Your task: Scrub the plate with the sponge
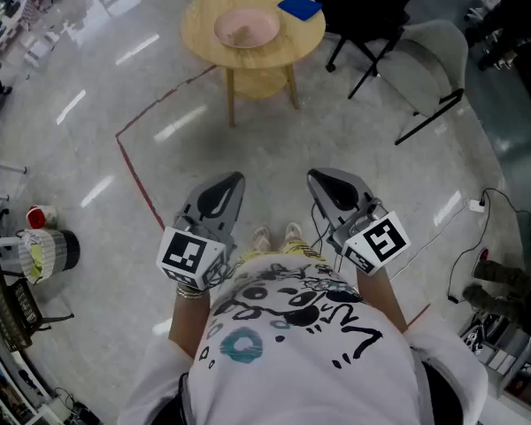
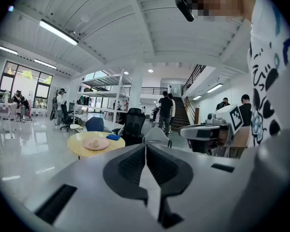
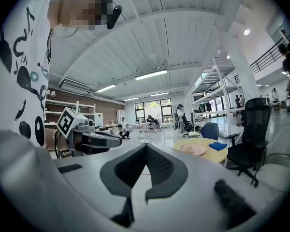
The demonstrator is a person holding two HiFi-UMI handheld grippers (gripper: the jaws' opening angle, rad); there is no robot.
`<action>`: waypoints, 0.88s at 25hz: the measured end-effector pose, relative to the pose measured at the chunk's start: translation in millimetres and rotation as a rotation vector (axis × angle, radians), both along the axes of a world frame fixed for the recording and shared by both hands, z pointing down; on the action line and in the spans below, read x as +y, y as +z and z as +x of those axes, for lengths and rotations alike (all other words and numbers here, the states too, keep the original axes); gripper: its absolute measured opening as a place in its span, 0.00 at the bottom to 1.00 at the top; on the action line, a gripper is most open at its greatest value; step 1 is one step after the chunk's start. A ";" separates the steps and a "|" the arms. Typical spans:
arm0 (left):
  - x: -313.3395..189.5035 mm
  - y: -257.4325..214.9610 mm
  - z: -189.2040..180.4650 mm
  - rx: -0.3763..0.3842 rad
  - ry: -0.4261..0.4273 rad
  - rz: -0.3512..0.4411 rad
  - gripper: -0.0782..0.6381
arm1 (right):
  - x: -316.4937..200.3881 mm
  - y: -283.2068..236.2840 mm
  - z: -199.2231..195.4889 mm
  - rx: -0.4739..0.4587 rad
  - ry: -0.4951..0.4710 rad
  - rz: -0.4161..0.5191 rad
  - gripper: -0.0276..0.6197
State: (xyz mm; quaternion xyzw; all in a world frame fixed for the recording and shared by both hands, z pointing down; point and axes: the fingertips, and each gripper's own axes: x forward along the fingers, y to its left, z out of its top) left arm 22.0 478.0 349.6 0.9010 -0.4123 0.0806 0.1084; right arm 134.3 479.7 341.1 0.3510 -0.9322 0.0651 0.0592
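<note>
**Both hand-held grippers closed and empty, far from the plate**

The person stands on the shiny floor and holds both tools close to the body, side by side at about the same height. The left hand-held gripper (image 1: 236,181) has its jaws pressed together at the tips, with nothing between them. The left gripper view (image 2: 146,147) shows the two dark pads meeting along one line. The right hand-held gripper (image 1: 315,176) is the same: its own view (image 3: 146,147) shows the jaws brought fully together and holding nothing. Each tool appears in the other's view, level with it and just beside it.

The plate (image 1: 246,27) is pink and lies on a round yellow surface (image 1: 199,47), well ahead of both hand-held grippers and apart from them. In the left gripper view the plate (image 2: 95,143) sits ahead and to the left of the jaws. In the right gripper view it (image 3: 193,149) sits ahead and to the right.

The blue sponge (image 1: 299,7) lies on the same surface, just beside the plate on its far right. It is no nearer to either hand-held gripper than the plate.

A grey chair (image 1: 434,51) stands right of the surface. A red line (image 1: 133,171) runs across the floor, ahead and left of the left hand-held gripper.
</note>
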 end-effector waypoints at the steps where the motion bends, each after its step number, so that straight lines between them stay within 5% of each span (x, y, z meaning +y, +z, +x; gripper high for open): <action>1: 2.0 0.2 -0.8 0.001 0.000 -0.003 0.14 | 1.9 0.3 -1.3 0.001 -0.004 -0.001 0.08; 22: 6.5 0.9 -19.2 0.004 -0.012 -0.014 0.14 | -5.1 5.5 -8.7 0.000 0.014 -0.011 0.08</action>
